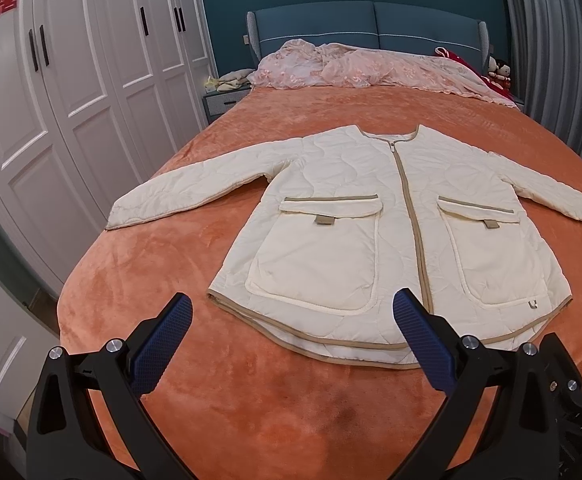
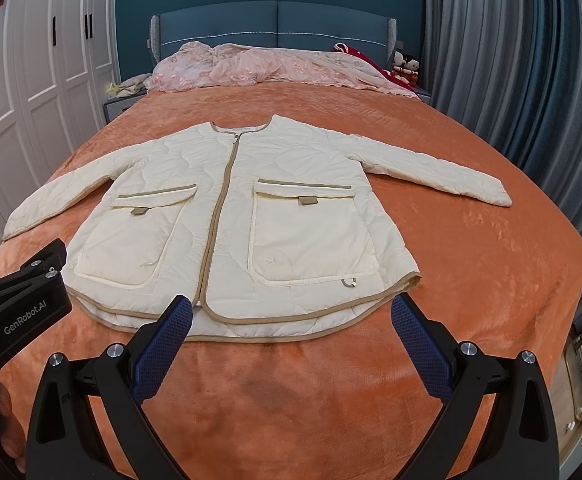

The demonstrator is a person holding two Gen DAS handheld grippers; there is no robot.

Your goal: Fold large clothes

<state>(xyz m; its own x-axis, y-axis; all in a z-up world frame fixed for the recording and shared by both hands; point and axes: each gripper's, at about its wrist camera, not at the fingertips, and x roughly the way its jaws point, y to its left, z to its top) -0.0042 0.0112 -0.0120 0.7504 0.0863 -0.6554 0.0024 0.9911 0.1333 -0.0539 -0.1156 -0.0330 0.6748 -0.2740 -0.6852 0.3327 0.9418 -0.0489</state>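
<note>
A cream quilted jacket (image 1: 355, 216) with tan trim, a closed zip and two big front pockets lies flat, face up, on the orange bed, sleeves spread to both sides. It also shows in the right wrist view (image 2: 251, 220). My left gripper (image 1: 293, 314) is open and empty, held above the near left part of the hem. My right gripper (image 2: 291, 314) is open and empty, held above the near right part of the hem. The left gripper's black body (image 2: 23, 304) shows at the left of the right wrist view.
The orange bedspread (image 1: 251, 400) covers the bed. A crumpled pink cover (image 1: 355, 68) lies by the blue headboard (image 1: 371, 24). White wardrobes (image 1: 71, 100) stand left, a nightstand (image 1: 227, 98) beside them. Grey curtains (image 2: 511, 80) hang right. Dolls (image 2: 405, 66) sit at the far right.
</note>
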